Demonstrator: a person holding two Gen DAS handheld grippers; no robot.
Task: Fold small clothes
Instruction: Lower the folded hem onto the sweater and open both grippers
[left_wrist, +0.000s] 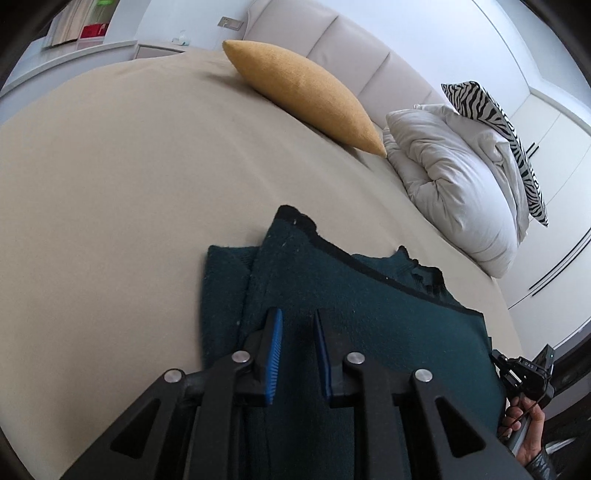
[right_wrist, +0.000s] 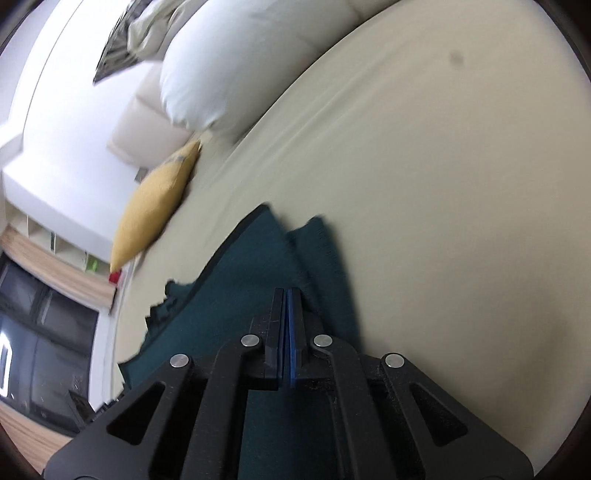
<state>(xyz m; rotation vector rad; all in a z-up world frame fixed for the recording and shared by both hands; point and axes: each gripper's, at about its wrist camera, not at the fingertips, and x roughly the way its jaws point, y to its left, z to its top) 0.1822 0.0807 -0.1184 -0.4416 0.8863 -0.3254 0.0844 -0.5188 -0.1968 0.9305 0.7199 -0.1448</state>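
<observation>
A soft, limp dark green knit garment (left_wrist: 332, 302) is lying partly folded near the yellow cushion (left_wrist: 303, 92), best pinched at its edges, the left gripper (left_wrist: 297, 354) hovering slightly apart over it, empty, and the right gripper (right_wrist: 287, 332) hanging fully closed, seemingly empty.

one green garment (left_wrist: 351, 317), three pillows (left_wrist: 303, 92)

The sweater (left_wrist: 332, 314) lies folded on the bed (left_wrist: 110, 184), near its foot edge. At the head edge a cushion (left_wrist: 306, 96) leans against the headboard (left_wrist: 343, 48). Beside the cushion, toward the bed's right corner, a pillow (left_wrist: 461, 184) lies with another cushion (left_wrist: 495, 122) on top of it.
</observation>
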